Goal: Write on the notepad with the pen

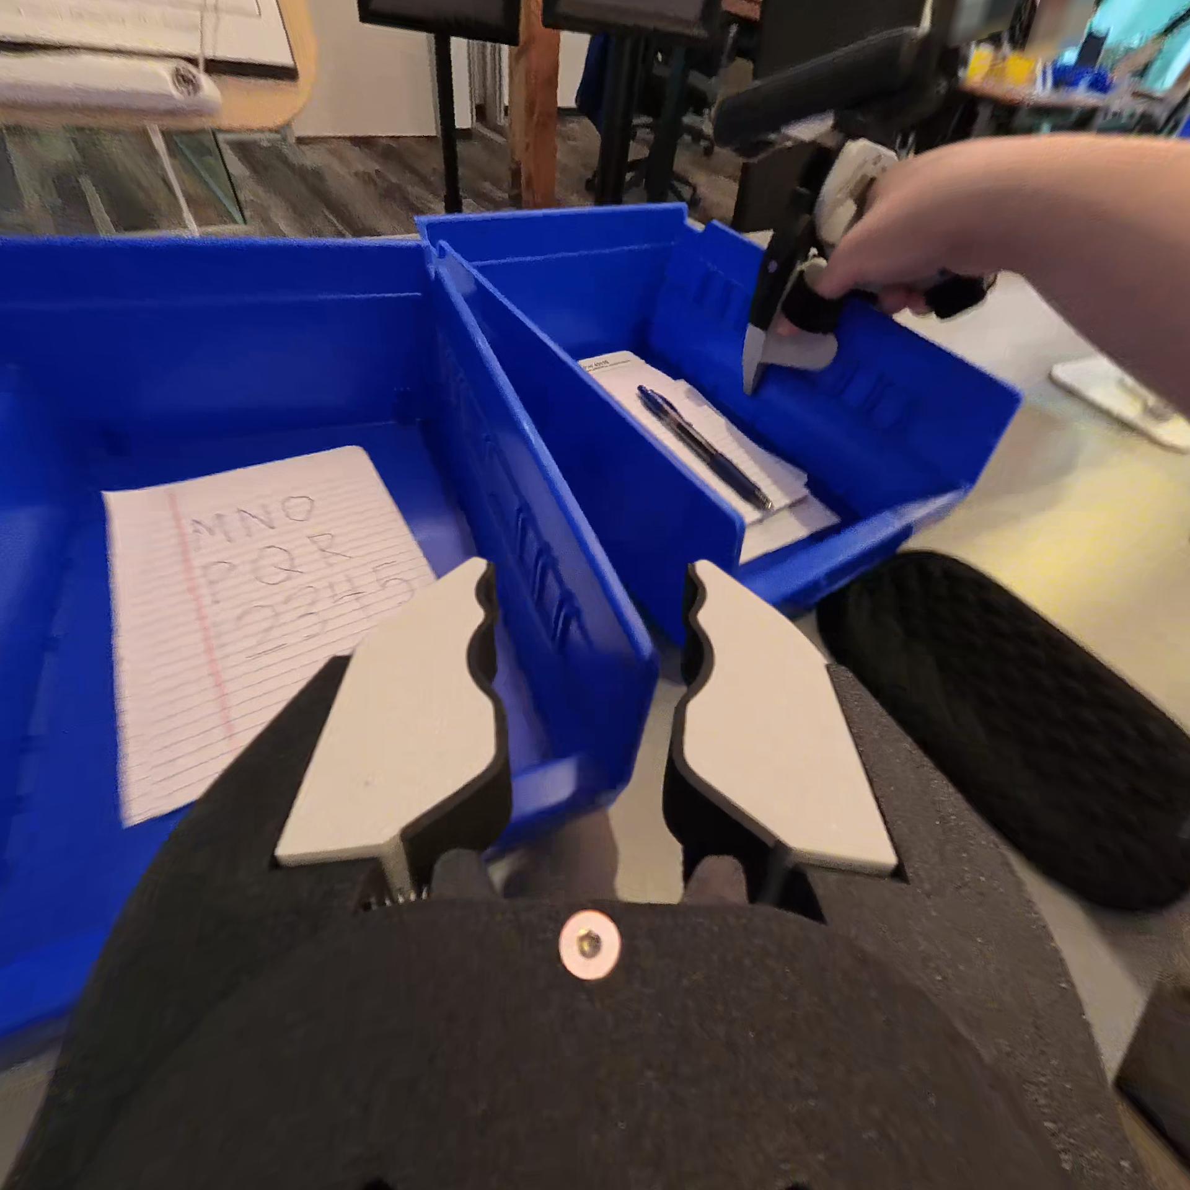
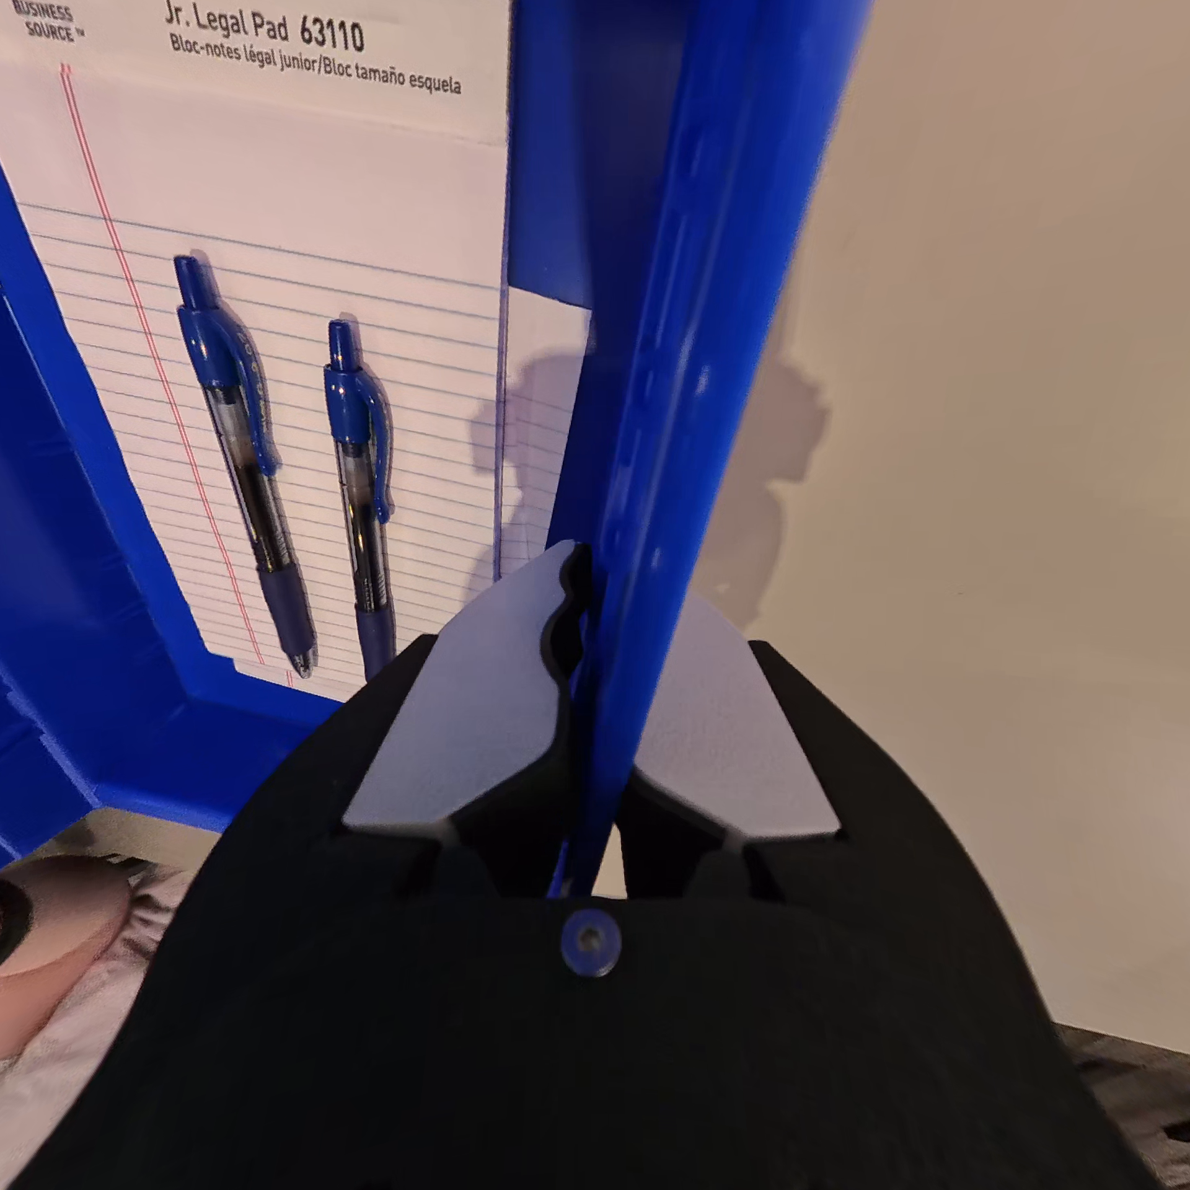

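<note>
The right tongs (image 2: 595, 637) pinch the blue bin's side wall (image 2: 650, 451). The left tongs (image 1: 589, 634) gape wide and empty. Left of the right tongs, two pens (image 2: 248, 451) lie on the notepad (image 2: 309, 193). They are probably light, stiff and slippery, best gripped at the rubber sleeve.

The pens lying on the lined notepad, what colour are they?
Blue pens with clear barrels; right wrist view shows best.
</note>
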Available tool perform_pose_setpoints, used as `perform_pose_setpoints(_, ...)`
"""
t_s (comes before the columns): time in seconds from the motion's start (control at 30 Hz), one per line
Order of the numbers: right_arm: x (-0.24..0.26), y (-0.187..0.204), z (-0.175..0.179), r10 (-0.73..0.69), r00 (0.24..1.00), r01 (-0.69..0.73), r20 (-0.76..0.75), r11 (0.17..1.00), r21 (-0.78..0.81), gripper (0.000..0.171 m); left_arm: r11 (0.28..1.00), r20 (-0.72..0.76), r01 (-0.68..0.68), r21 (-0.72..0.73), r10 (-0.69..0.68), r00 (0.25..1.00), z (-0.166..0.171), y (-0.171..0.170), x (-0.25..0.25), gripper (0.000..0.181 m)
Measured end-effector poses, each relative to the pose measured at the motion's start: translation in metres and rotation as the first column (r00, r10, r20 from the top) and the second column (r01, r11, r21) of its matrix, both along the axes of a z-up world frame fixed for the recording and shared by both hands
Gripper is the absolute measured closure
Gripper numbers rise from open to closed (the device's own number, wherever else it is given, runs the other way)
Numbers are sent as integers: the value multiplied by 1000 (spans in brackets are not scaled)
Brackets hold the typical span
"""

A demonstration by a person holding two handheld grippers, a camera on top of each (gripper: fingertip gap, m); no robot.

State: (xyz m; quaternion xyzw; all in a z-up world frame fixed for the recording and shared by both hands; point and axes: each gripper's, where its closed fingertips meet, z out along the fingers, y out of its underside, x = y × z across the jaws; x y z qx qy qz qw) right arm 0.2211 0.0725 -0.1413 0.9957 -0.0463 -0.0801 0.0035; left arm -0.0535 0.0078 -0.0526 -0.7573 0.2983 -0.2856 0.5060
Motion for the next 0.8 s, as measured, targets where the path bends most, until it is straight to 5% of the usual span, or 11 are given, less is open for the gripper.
perform_pose_setpoints(0.3,31,-18,14,-29,1000,29,6,996,-80,167,961,-129,-117,251,153,980,21,-19,-144,132)
perform_pose_setpoints(0.6,43,-30,83,-120,993,120,7,991,-63,167,954,-125,-266,138,283,951,-6,0,-234,127)
perform_pose_setpoints(0.8,0,1,152,-76,996,77,53,997,-8,167,957,-117,-279,82,287,951,-12,1,-257,126)
